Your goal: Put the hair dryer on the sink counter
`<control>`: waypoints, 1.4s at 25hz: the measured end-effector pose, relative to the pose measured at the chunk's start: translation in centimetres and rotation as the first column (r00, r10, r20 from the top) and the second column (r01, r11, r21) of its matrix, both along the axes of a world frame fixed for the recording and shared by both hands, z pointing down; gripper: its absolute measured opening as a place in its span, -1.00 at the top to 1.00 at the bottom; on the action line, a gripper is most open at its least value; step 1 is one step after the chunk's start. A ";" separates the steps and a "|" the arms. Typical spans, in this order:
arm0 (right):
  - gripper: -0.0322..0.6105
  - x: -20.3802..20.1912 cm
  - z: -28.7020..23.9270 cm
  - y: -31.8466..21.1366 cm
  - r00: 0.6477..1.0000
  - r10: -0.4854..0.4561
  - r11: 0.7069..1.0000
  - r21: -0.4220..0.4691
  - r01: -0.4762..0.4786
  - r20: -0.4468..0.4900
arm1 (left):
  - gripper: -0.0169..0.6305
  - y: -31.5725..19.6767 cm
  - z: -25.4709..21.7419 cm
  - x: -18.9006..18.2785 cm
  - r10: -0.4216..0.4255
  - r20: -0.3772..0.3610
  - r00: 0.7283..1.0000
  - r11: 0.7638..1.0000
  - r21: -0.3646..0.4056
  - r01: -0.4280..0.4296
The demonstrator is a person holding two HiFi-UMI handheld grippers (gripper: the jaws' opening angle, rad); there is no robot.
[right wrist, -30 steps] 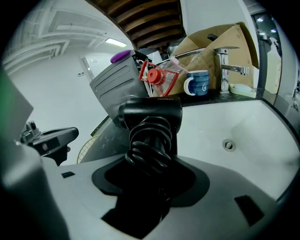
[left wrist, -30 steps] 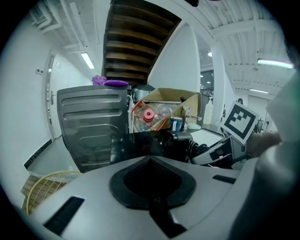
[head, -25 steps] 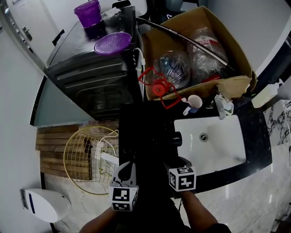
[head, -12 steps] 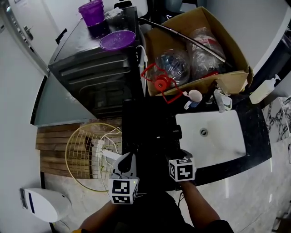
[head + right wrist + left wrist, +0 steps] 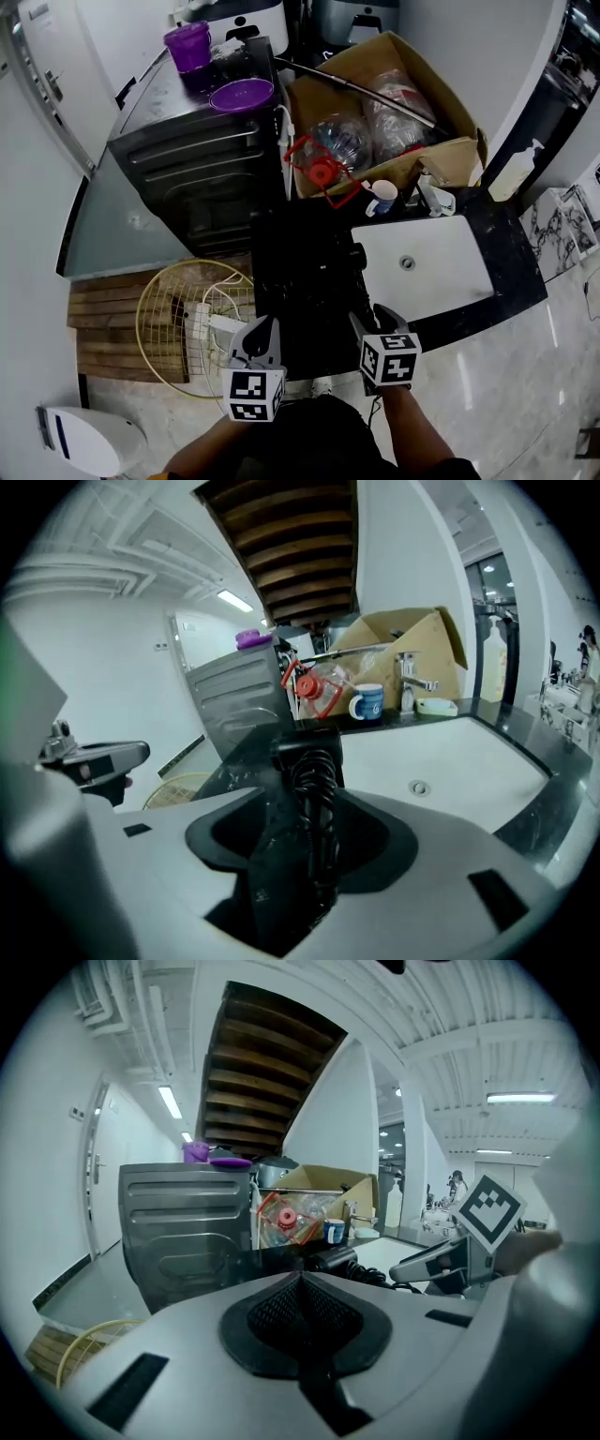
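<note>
The black hair dryer [image 5: 305,789], its cord wound round the handle, lies between the jaws of my right gripper [image 5: 305,844], which is shut on the handle. Its barrel points out over the black sink counter [image 5: 291,244], left of the white basin [image 5: 422,272]. From the head view the dryer [image 5: 354,255] is a dark shape just beyond the right gripper [image 5: 371,323]. The left gripper [image 5: 260,334] hangs beside it at the counter's near edge, shut and empty. The left gripper view shows the dryer [image 5: 336,1261] to the right of its own closed jaws.
A grey appliance [image 5: 187,169] with purple containers on top stands left of the counter. Behind the basin are a cardboard box [image 5: 450,150], a mug [image 5: 380,197], a tap [image 5: 412,682] and a soap bottle [image 5: 511,169]. A wire basket [image 5: 183,319] sits on the floor.
Both grippers have risen a little, and the right one has drawn back toward the counter's near edge with the dryer. The head view now takes in more of the room.
</note>
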State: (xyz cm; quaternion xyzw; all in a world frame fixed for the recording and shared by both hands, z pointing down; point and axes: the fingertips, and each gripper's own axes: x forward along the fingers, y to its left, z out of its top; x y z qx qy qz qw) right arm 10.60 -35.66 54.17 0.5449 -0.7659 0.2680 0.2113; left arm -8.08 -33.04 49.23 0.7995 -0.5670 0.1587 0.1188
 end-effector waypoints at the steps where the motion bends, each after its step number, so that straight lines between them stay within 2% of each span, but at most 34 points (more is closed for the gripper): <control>1: 0.20 -0.3 -0.8 0.8 1.000 0.009 0.999 0.032 -0.010 0.012 | 0.92 0.7 -0.1 0.0 0.010 -0.004 1.000 1.000 0.004 -0.010; 6: 0.51 -2.6 -3.7 6.0 0.998 0.036 0.990 0.134 -0.043 0.056 | 0.92 5.5 -0.4 -0.7 0.065 -0.024 0.998 0.998 0.017 -0.065; 15: 0.78 -7.8 -5.5 17.3 0.994 0.096 0.972 0.209 -0.105 0.055 | 0.92 15.2 -1.5 -4.2 0.143 -0.041 0.989 0.987 0.079 -0.139; 20: 0.82 -9.7 -5.8 23.6 0.991 0.122 0.970 0.208 -0.129 0.046 | 0.92 20.7 -1.8 -5.3 0.193 -0.053 0.980 0.977 0.099 -0.188; 23: 0.84 -10.9 -6.5 26.3 0.991 0.124 0.968 0.214 -0.132 0.049 | 0.92 23.3 -2.7 -6.5 0.193 -0.060 0.979 0.976 0.119 -0.185; 30: 0.84 -11.3 -9.3 28.7 0.994 0.087 0.957 0.272 -0.102 0.064 | 0.92 26.0 -5.0 -7.6 0.144 -0.089 0.985 0.975 0.180 -0.127; 35: 0.84 -9.7 -10.4 29.7 0.996 0.055 0.952 0.298 -0.075 0.074 | 0.92 26.5 -5.4 -5.8 0.121 -0.108 0.987 0.977 0.188 -0.099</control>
